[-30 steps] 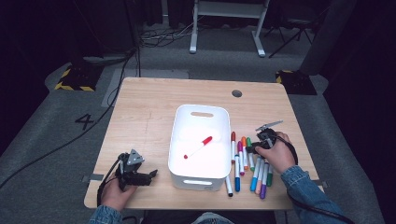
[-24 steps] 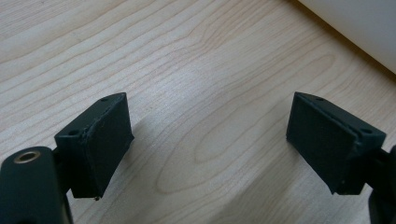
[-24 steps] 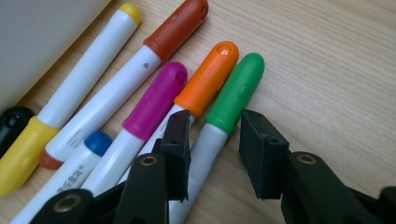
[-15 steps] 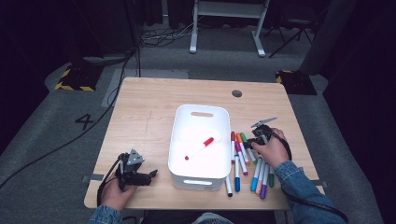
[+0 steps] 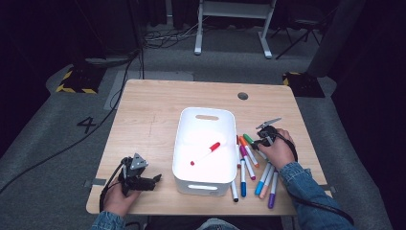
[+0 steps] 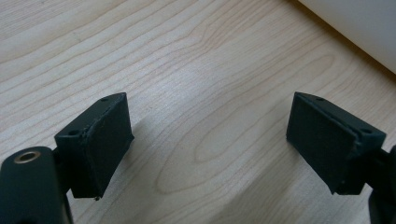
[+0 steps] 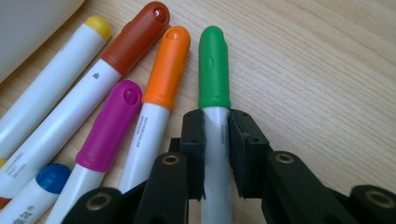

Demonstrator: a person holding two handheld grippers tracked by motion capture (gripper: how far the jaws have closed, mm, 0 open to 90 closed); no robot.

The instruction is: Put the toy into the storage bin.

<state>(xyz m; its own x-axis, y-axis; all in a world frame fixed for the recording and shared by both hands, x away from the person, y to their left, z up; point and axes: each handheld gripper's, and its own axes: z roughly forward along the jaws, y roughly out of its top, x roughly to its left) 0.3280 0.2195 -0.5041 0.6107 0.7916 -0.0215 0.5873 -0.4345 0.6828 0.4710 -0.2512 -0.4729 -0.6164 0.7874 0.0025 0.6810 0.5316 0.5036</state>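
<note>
Right gripper (image 7: pixel 216 140) clamped on green marker (image 7: pixel 214 70) — left gripper (image 6: pixel 208 140) wide apart, nothing held

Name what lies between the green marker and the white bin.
In the high view, the orange marker and magenta marker lie between the green marker and white bin.

Bright lit table (image 5: pixel 153 110), dark surroundings, soft shadows under jaws, close-ups slightly blurred

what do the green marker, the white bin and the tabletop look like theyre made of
Green marker: likely plastic, smooth cap with a soft sheen, white printed barrel. White bin: probably moulded plastic, matte, with rounded corners and cut-out handles. Tabletop: pale wood or wood-look laminate, with visible grain lines; which one can't be told.
</note>
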